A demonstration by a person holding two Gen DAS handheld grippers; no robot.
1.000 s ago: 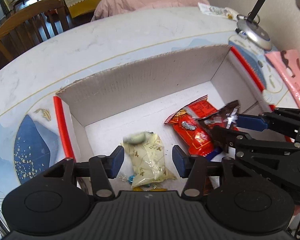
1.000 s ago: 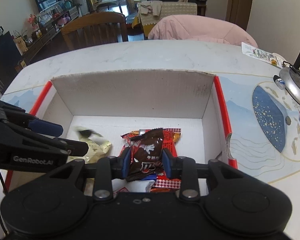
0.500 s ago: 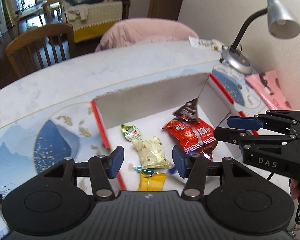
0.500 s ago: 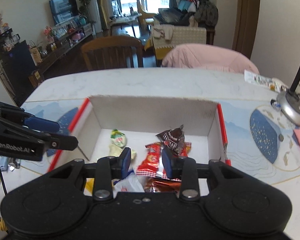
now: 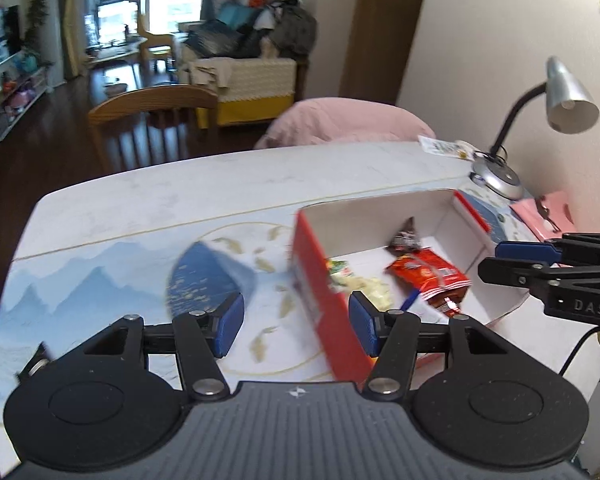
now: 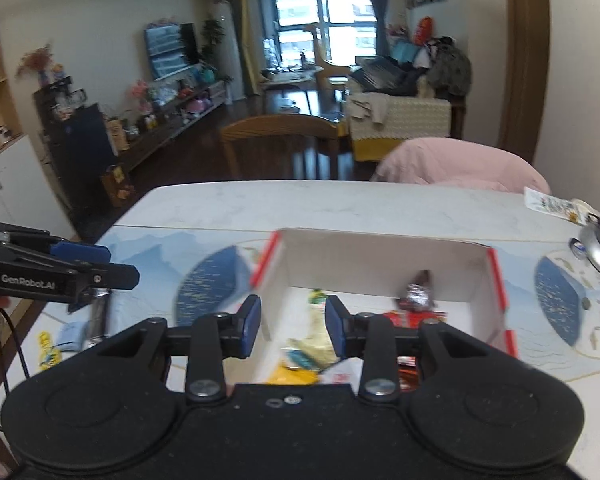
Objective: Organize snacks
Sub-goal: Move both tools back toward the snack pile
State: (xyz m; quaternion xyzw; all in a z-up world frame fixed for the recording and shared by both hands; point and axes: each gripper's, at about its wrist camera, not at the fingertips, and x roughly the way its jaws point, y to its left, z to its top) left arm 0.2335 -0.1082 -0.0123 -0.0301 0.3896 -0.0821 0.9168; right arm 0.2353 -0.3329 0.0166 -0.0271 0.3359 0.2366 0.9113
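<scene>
A white cardboard box with red sides (image 5: 320,300) (image 6: 380,264) stands on the table. Inside it lie a brown foil candy (image 5: 406,236) (image 6: 418,292), a red snack packet (image 5: 428,276) (image 6: 412,318), a pale yellow packet (image 5: 364,284) (image 6: 318,336) and a small green candy (image 5: 338,266). My left gripper (image 5: 296,320) (image 6: 120,266) hovers over the box's left wall; its jaws are opening with nothing between them. My right gripper (image 6: 292,320) (image 5: 491,259) hangs above the box's near side, jaws a narrow gap apart and empty.
A desk lamp (image 5: 568,100) and a pink sheet (image 5: 548,212) are at the table's right end, and a snack packet (image 5: 444,146) lies at the far edge. Small wrappers (image 6: 46,350) lie on the table to the left. A wooden chair (image 5: 152,120) and a pink-covered seat (image 5: 340,120) stand behind.
Both grippers have risen and pulled back from the box. The brown candy left the right gripper and now lies in the box. The left gripper swung left and its jaws widened.
</scene>
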